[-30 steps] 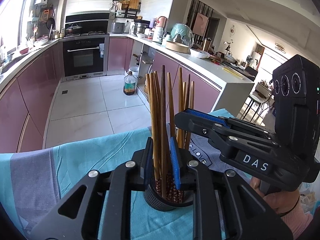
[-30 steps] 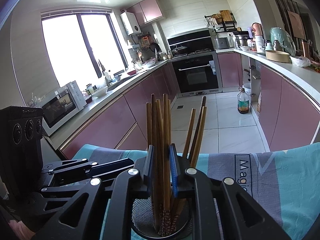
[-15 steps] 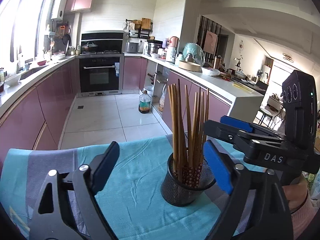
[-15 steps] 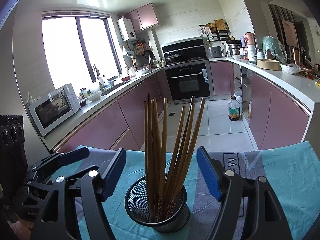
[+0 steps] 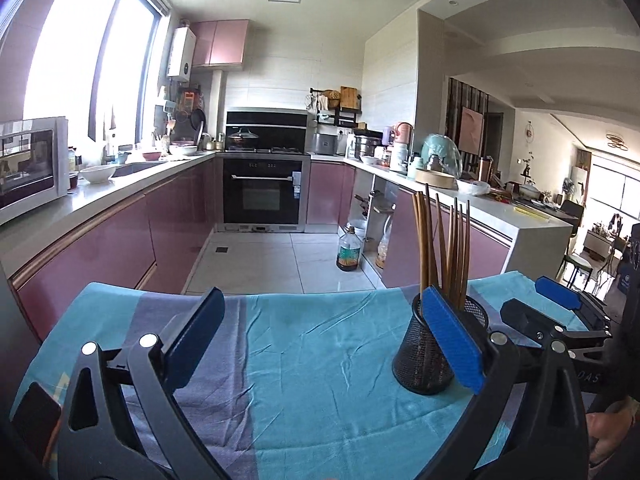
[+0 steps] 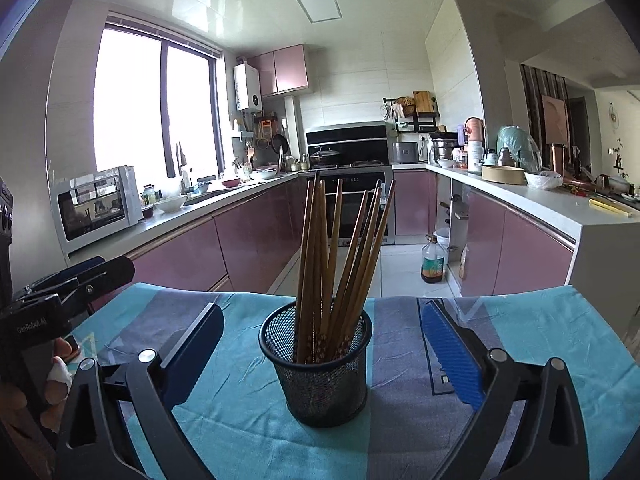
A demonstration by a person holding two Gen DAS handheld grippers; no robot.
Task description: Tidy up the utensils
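A black mesh cup (image 6: 320, 364) stands upright on the teal and grey cloth (image 6: 520, 344), holding several brown chopsticks (image 6: 340, 252). My right gripper (image 6: 322, 314) faces it with its jaws opening wide. The cup sits in the gap ahead of them, and neither blue pad touches it. In the left wrist view the mesh cup (image 5: 424, 352) and chopsticks (image 5: 440, 248) lie to the right, partly behind the right blue pad (image 5: 452, 340). My left gripper (image 5: 324, 340) has its jaws opening with only cloth between them. Each gripper shows at the edge of the other's view.
The table's far edge (image 5: 320, 294) drops to a tiled kitchen floor with an oil bottle (image 6: 433, 264) on it. Pink cabinets and grey counters run along both sides. A microwave (image 6: 96, 208) stands on the left counter and an oven (image 5: 262, 200) at the back.
Both grippers, shut on chopsticks in the cup a second ago, have opened wide and drawn back. The left one swung left, leaving the cup at its right.
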